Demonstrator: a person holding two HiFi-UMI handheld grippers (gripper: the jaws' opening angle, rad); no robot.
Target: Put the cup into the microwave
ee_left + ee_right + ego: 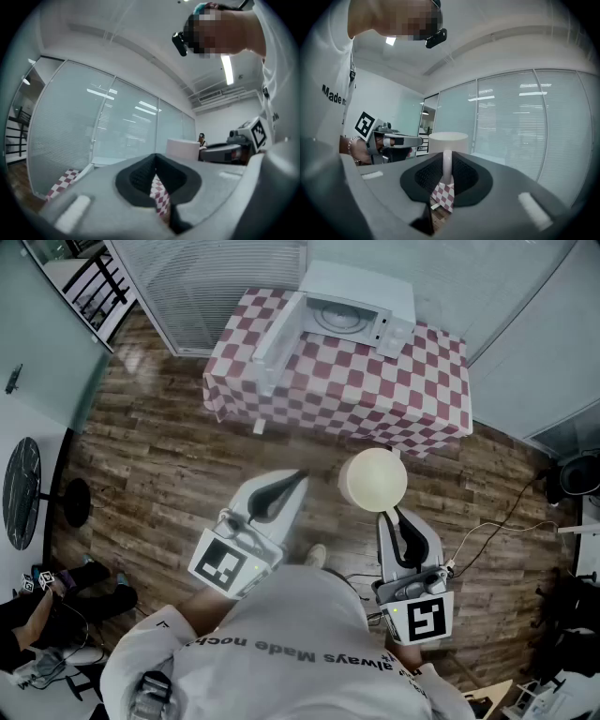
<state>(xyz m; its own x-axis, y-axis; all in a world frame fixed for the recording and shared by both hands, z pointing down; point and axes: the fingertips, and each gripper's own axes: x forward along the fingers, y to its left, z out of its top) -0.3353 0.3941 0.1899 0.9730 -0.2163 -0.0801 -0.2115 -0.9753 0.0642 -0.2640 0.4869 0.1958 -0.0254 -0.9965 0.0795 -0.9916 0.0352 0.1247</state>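
Observation:
A white cup (pixel 373 479) hangs in the air over the wood floor, short of the table, and my right gripper (pixel 394 513) is shut on its handle (pixel 447 165). In the right gripper view the cup's body (pixel 448 137) rises just beyond the jaws. My left gripper (pixel 298 475) floats level with it to the left, shut with nothing in it. The white microwave (pixel 352 317) stands at the far edge of the checked table (pixel 375 395) with its door (pixel 277 341) swung open to the left. The cup (pixel 183 147) also shows in the left gripper view.
Red-and-white cloth covers the table down to the floor. Glass walls with blinds (pixel 234 277) stand behind it. A black round stand (pixel 23 491) and a seated person (pixel 47 610) are at the left. Cables (pixel 487 531) lie on the floor to the right.

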